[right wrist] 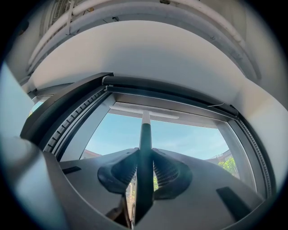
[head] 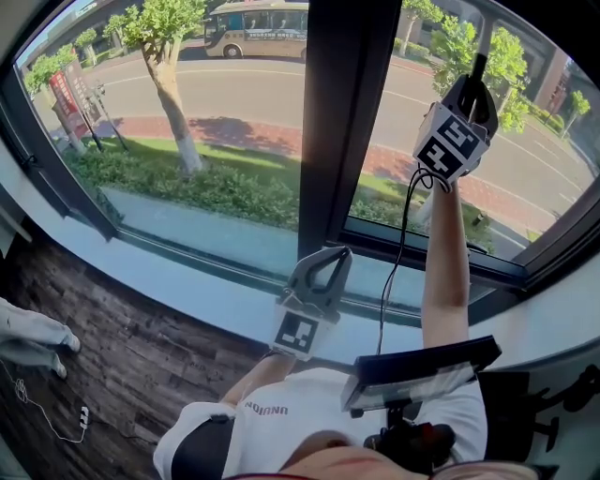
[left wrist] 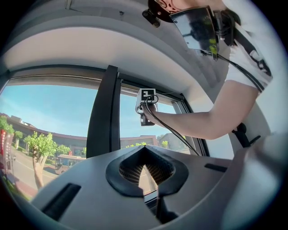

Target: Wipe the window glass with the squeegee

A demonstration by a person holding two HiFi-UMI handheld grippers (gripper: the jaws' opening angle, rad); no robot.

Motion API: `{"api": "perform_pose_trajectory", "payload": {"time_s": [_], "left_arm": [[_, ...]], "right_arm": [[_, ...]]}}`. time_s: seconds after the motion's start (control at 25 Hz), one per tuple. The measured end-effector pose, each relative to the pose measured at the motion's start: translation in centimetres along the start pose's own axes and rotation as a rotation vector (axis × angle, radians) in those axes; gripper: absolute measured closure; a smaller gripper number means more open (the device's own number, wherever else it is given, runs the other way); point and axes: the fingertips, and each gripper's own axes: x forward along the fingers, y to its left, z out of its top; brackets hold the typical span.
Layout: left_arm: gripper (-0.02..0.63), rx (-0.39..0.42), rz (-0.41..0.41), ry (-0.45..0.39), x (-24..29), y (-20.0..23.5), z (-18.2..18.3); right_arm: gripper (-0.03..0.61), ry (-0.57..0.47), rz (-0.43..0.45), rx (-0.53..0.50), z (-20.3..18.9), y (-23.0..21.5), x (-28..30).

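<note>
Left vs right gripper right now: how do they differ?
Grip: the right gripper is clamped on the squeegee handle, while the left gripper has its jaws closed on nothing.
Height: the right gripper is raised high in front of the right pane; the left gripper sits low over the sill, near the dark mullion.
Shared: both point toward the window.

I am seeing only a short line of dark lettering on the person's white shirt (head: 267,410), upside down and too blurred for reading, while the red roadside sign (head: 64,94) and the parked bus (head: 258,28) are showing nothing legible.
</note>
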Motion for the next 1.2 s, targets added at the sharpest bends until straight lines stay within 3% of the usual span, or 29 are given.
{"api": "perform_pose_trajectory", "payload": {"time_s": [1.2], "left_arm": [[0.618,0.026,0.009,-0.002,-0.2,0.3,0.6]], "right_arm": [[0.486,0.022,-0.021,-0.08,-2.8,0.6,-2.9]]}}
